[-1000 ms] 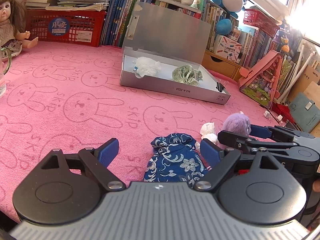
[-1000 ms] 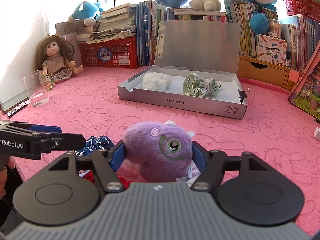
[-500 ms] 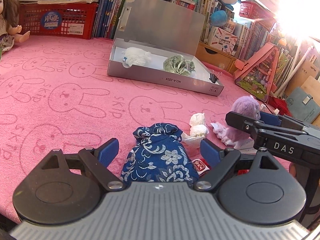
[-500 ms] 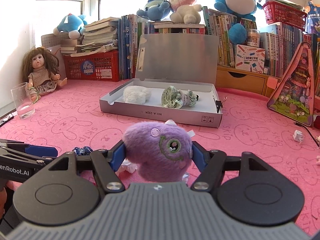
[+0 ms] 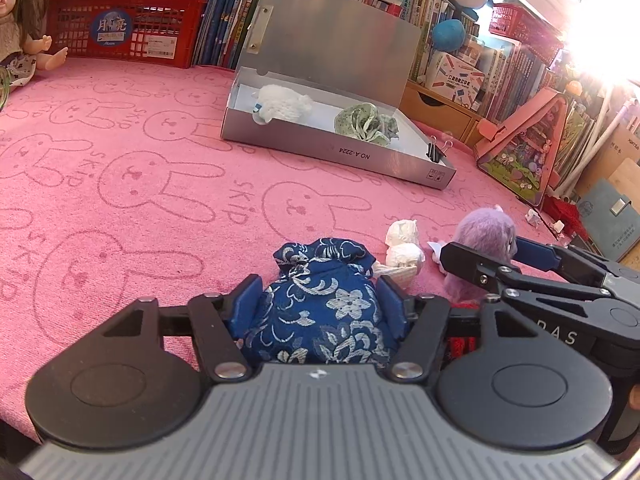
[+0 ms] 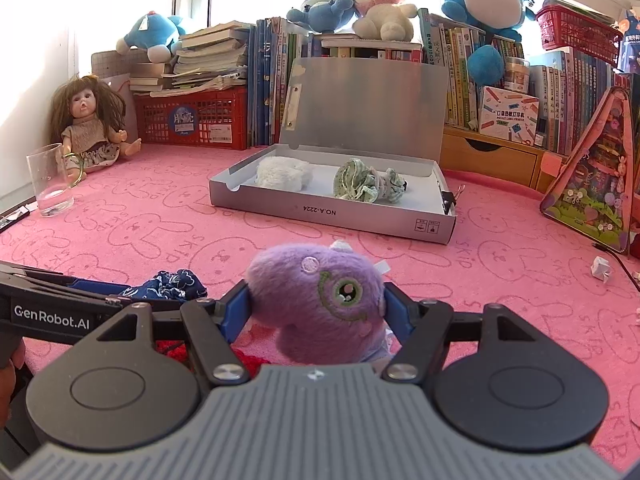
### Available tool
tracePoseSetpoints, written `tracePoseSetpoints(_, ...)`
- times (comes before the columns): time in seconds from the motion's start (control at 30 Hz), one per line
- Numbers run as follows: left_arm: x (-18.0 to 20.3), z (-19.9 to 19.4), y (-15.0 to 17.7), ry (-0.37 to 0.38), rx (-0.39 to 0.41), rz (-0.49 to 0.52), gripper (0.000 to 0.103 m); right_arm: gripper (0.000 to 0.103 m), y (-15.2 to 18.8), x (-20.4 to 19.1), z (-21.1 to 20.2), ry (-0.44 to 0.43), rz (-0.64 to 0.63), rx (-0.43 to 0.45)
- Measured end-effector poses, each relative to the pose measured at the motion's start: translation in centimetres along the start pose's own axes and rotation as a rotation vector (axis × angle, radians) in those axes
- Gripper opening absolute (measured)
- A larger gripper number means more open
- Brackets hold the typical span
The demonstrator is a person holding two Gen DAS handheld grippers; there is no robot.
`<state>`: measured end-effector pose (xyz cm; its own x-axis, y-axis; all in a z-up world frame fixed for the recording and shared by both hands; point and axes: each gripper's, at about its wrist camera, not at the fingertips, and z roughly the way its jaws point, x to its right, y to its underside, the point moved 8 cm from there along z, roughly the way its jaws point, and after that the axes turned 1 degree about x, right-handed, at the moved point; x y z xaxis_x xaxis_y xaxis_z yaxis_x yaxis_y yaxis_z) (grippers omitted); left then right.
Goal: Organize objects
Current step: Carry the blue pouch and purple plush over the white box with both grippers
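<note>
My left gripper (image 5: 320, 300) is shut on a blue floral pouch (image 5: 320, 308) low over the pink mat. My right gripper (image 6: 316, 304) is shut on a purple plush toy (image 6: 316, 292), held a little above the mat; the toy also shows in the left wrist view (image 5: 484, 236). An open silver box (image 6: 332, 212) lies ahead with a white fluffy item (image 6: 282, 174) and a green fabric item (image 6: 364, 184) inside. The pouch shows at the left of the right wrist view (image 6: 168, 284).
White crumpled paper (image 5: 404, 244) lies between the grippers. A glass (image 6: 50, 184) and a doll (image 6: 90, 124) stand far left. A red crate (image 6: 192, 120), books and plush toys line the back. A pink triangular case (image 6: 592, 176) stands right.
My left gripper moved forward and closed on the blue pouch. My right gripper lifted slightly with the purple toy still held.
</note>
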<state>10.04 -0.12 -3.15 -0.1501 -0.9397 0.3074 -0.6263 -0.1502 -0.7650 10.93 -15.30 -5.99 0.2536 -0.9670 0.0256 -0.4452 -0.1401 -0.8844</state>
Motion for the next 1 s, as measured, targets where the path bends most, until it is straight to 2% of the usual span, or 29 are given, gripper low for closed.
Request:
tracePoseSetpoints(0.1,0.2,-0.4,-0.4,0.012,0.022,0.000,0.060,0.071,-0.1,-0.3,0.0,-0.009,0.001,0.003)
tracePoseSetpoints(0.33,0.9,-1.0,-1.5,0.010,0.066,0.040,0.059,0.071,-0.7,0.6,-0.1,-0.007,0.043,0.015)
tracePoseSetpoints(1.0,-0.1,0.2,-6.1,-0.050,0.133,0.095,0.060,0.071,-3.5,5.5,1.0,0.040,0.185,0.019)
